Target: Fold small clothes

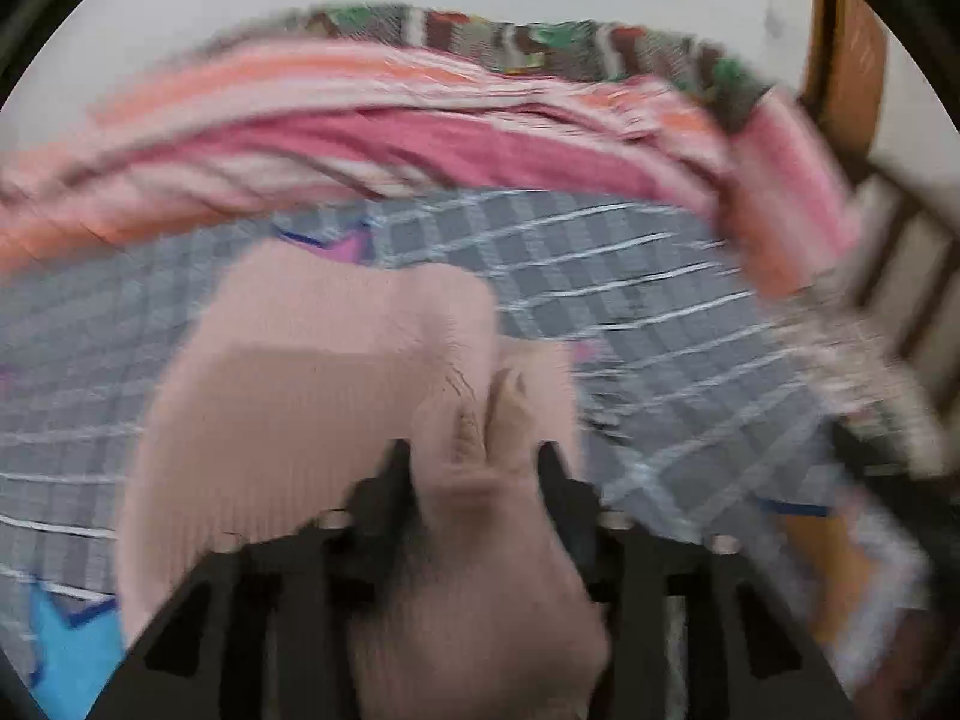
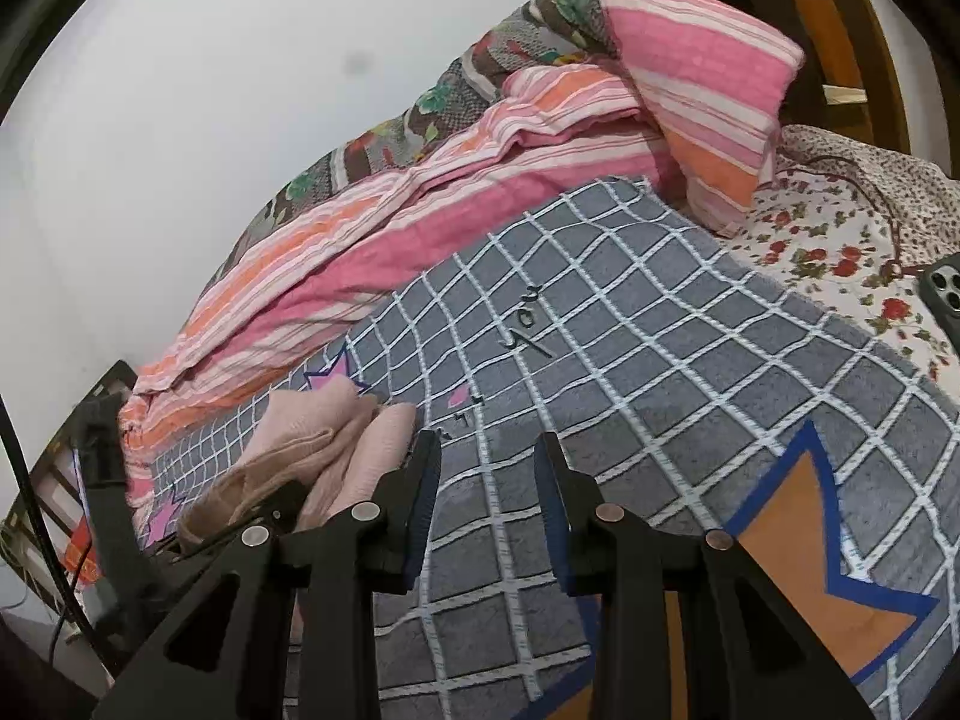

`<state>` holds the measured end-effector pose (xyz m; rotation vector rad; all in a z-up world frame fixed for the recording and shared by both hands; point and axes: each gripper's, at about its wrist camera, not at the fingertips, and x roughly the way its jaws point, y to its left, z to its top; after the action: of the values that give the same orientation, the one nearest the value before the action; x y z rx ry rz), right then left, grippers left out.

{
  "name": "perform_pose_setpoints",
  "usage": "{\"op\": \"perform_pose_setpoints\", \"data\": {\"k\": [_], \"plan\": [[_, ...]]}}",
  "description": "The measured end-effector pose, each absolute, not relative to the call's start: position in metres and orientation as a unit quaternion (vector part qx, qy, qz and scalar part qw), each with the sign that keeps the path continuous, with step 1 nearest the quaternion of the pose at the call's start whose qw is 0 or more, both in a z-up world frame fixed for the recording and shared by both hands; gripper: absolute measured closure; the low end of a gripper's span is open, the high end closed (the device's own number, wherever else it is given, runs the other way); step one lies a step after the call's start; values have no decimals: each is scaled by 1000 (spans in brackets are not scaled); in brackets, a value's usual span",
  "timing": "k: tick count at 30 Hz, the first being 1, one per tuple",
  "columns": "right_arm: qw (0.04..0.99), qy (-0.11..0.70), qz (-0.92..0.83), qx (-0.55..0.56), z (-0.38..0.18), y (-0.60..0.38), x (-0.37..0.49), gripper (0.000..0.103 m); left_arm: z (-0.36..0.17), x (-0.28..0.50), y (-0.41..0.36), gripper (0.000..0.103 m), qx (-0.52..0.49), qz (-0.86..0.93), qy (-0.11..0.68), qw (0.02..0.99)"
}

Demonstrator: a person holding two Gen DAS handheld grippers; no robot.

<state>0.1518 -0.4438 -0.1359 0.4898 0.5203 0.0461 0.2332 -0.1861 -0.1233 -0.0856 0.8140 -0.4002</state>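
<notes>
A small pale pink knitted garment [image 1: 312, 384] lies bunched on a grey checked blanket [image 1: 630, 300]. My left gripper [image 1: 477, 456] is shut on a fold of this garment, with cloth bulging between and below the fingers. The left wrist view is blurred. In the right wrist view the same pink garment [image 2: 324, 438] lies to the left of my right gripper [image 2: 486, 450], which is open and empty just above the grey blanket [image 2: 660, 360]. The left gripper's black body [image 2: 108, 480] shows at the far left, beside the garment.
A pink and orange striped quilt [image 2: 420, 198] is heaped along the wall behind the blanket, with a striped pillow [image 2: 708, 102]. A floral sheet [image 2: 828, 240] and a phone [image 2: 942, 294] lie at the right. A wooden headboard [image 2: 840, 18] stands behind.
</notes>
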Motion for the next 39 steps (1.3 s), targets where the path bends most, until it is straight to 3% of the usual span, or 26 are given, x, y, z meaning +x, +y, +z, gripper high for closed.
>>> {"op": "perform_pose_setpoints", "data": {"k": [3, 6, 12, 16, 23, 26, 28, 30, 39], "plan": [[935, 261, 40, 239, -135, -430, 159, 68, -113, 225, -151, 57, -101, -243, 385, 885], [931, 266, 66, 239, -134, -412, 167, 63, -101, 210, -109, 48, -136, -273, 348, 887], [922, 261, 138, 249, -126, -371, 179, 54, -106, 209, -42, 47, -140, -229, 316, 910], [920, 270, 154, 237, -125, -342, 190, 46, -133, 235, -10, 47, -144, -150, 349, 914], [915, 323, 119, 209, -143, -311, 218, 44, -153, 249, -1, 47, -125, -116, 373, 912], [912, 338, 107, 206, -154, -304, 225, 46, -156, 249, -2, 47, -115, -109, 375, 913], [915, 339, 99, 197, -157, -298, 226, 63, -156, 243, 0, 47, -106, -105, 372, 916], [921, 328, 96, 188, -155, -295, 222, 69, -154, 237, 2, 47, -97, -101, 367, 920], [936, 291, 105, 170, -147, -295, 210, 77, -153, 228, 2, 47, -86, -101, 364, 922]]}}
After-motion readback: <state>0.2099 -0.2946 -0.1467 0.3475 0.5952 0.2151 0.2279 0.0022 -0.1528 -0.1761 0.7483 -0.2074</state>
